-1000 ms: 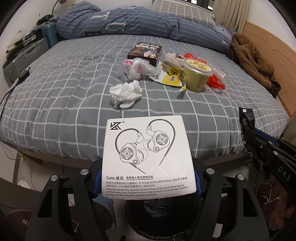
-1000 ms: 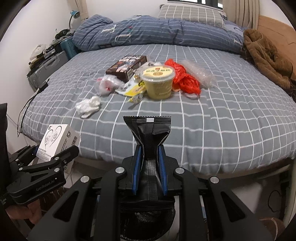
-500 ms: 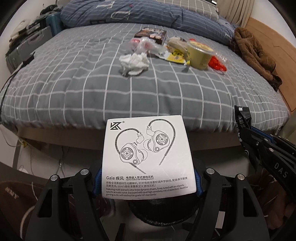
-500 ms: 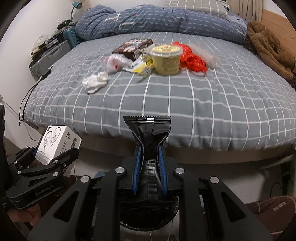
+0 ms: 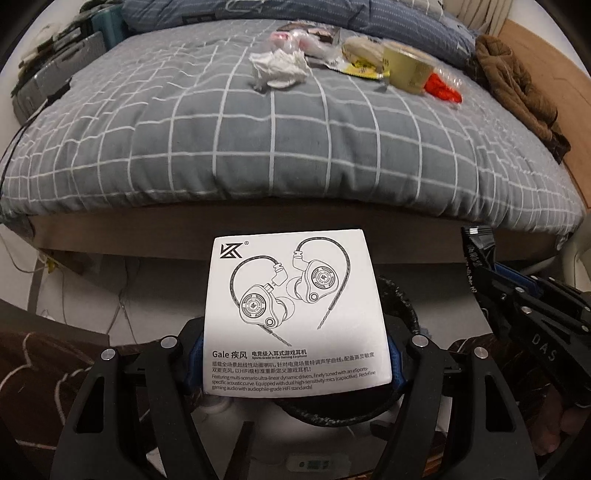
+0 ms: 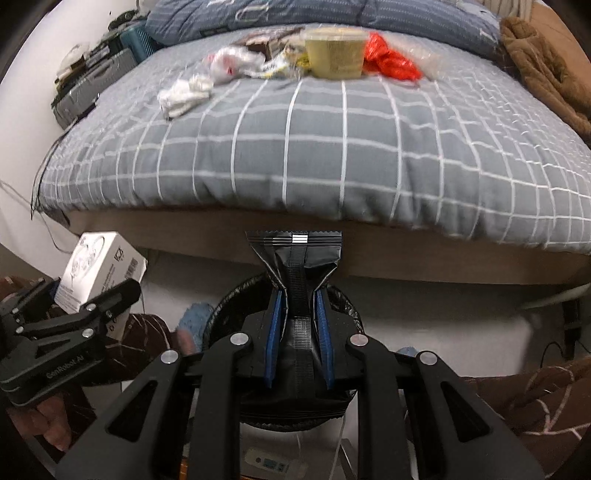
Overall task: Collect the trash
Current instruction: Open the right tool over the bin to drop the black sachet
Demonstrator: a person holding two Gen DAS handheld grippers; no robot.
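The left gripper (image 5: 295,365) is holding a white earphone box (image 5: 293,314), its jaws closed on the two sides of the box. The right gripper (image 6: 297,332) is squeezing a black snack wrapper (image 6: 295,258), with its jaws pinched almost all the way together. Both grippers are pointing steeply down, just in front of the near edge of the bed (image 5: 295,147).

Right under them, a round bin with a black bag liner (image 6: 343,299) is sitting on the floor, tight against the foot of the bed. The box and the wrapper are hiding most of the bin's mouth.

More trash is lying near the far edge of the bed. A crumpled white tissue (image 5: 279,68) is sitting closest. Behind it a clear plastic bag (image 5: 291,40) and a dark box (image 5: 325,33) are resting. A yellow paper bowl (image 6: 334,51) is standing upright, with a yellow packet (image 5: 360,68) beside it on the left and a red plastic bag (image 6: 389,61) touching it on the right. A brown jacket (image 5: 517,92) is lying along the right edge of the bed. A blue quilt (image 6: 332,14) is bunched at the far end.
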